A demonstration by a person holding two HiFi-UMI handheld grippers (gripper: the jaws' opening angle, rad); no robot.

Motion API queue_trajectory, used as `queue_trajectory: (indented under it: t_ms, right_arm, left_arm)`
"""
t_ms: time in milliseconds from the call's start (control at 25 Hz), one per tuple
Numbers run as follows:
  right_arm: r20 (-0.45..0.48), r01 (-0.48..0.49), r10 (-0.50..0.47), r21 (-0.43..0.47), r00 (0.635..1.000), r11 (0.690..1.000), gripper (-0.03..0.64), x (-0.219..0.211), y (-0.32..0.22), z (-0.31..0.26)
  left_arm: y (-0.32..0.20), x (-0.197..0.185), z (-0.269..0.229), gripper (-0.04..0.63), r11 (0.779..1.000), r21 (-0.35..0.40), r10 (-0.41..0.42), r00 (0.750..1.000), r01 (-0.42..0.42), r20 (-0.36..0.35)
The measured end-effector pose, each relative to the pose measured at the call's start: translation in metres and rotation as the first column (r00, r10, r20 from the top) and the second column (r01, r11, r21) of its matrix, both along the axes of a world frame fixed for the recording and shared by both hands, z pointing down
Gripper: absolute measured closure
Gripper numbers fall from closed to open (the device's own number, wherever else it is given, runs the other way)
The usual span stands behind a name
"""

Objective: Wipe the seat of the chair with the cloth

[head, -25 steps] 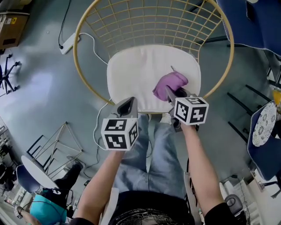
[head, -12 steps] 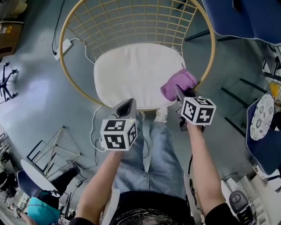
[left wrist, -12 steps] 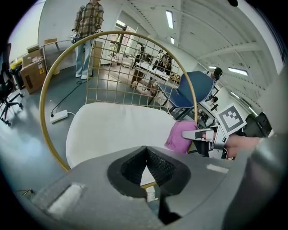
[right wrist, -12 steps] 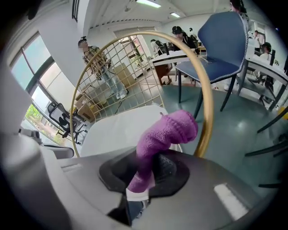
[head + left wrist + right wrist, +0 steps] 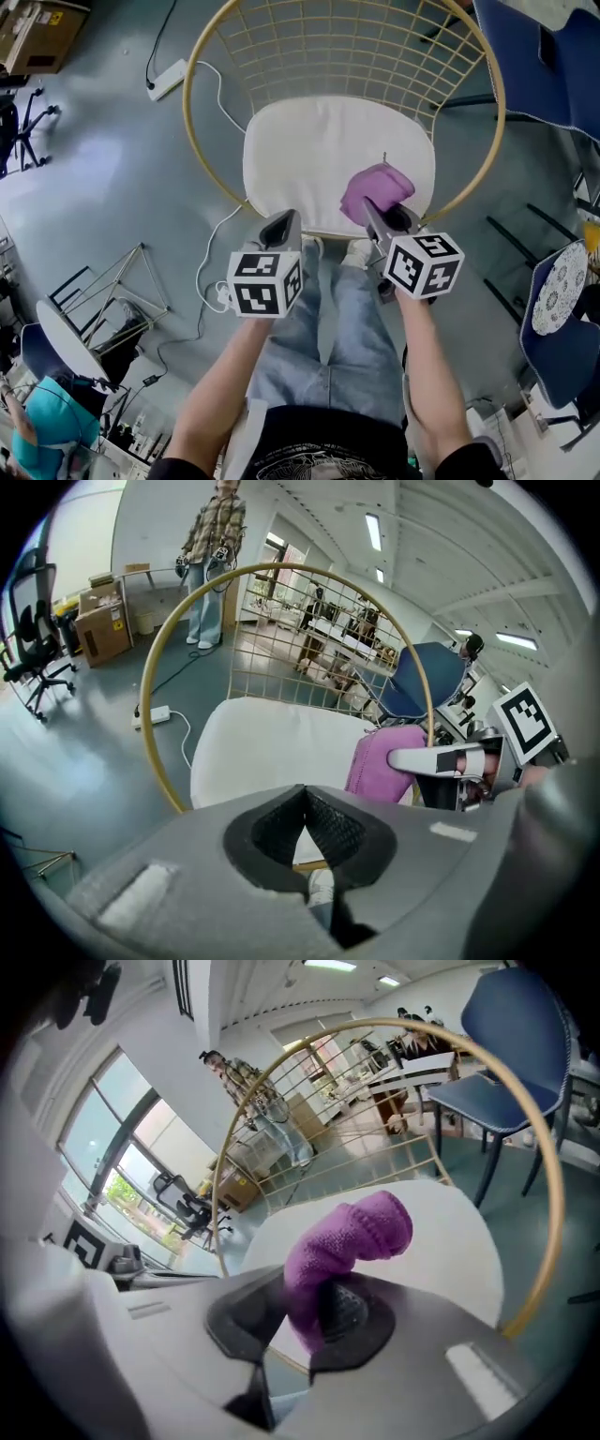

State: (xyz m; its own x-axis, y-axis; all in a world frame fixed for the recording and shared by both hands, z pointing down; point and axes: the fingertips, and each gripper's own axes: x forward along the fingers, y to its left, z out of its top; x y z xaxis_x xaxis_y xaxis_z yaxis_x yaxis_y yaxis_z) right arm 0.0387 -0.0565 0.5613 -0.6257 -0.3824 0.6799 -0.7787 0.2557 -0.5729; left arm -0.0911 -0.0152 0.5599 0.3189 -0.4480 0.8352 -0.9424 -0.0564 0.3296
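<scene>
A round gold wire chair (image 5: pixel 211 164) carries a white seat cushion (image 5: pixel 319 159) in the head view. The purple cloth (image 5: pixel 373 190) lies bunched over the cushion's front right part, with my right gripper (image 5: pixel 378 211) shut on it. In the right gripper view the cloth (image 5: pixel 347 1241) sticks out from between the pads above the cushion (image 5: pixel 441 1241). My left gripper (image 5: pixel 281 225) hovers at the cushion's front edge, shut with nothing in it; its view shows the cushion (image 5: pixel 272 752), the cloth (image 5: pixel 384 761) and the gold rim (image 5: pixel 159 696).
A white power strip (image 5: pixel 169 80) and cable lie on the grey floor left of the chair. Blue chairs (image 5: pixel 539 56) stand at the right. A cardboard box (image 5: pixel 42 37) sits top left, a metal stand (image 5: pixel 112 309) lower left. A person (image 5: pixel 211 555) stands behind the chair.
The right gripper with the cloth has come back from the cushion's right edge onto its front right part. The left gripper has stayed at the front edge.
</scene>
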Motion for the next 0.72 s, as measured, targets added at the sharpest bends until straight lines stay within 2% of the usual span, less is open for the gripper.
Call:
queue_trajectory:
  t_ms: [160,280,400,520,720]
  right_arm:
    - [0.092,0.103,-0.102,-0.002,0.99,0.995,0.555,-0.076,0.007,-0.005]
    - [0.146,0.194,-0.192,0.003,0.97,0.981,0.555,-0.13,0.012,-0.003]
    - [0.207,0.241,-0.235,-0.005,0.95,0.97,0.555,-0.17,0.013,0.003]
    - [0.241,0.269,-0.255,-0.025,0.936,0.963,0.555,-0.191,0.014,0.009]
    - [0.223,0.305,-0.288,-0.047,0.931,0.951,0.555,-0.195,0.028,0.022]
  left_arm:
    - [0.008,-0.038,0.0,0.598,0.998,-0.002,-0.069,0.997,0.069,0.022]
    - [0.016,-0.065,0.0,0.598,0.991,-0.005,-0.131,0.991,0.131,0.037]
    - [0.023,-0.084,0.001,0.598,0.986,-0.011,-0.163,0.985,0.164,0.048]
    - [0.031,-0.092,0.004,0.598,0.983,-0.023,-0.178,0.983,0.18,0.053]
    - [0.044,-0.092,0.007,0.598,0.98,-0.035,-0.197,0.98,0.198,0.044]
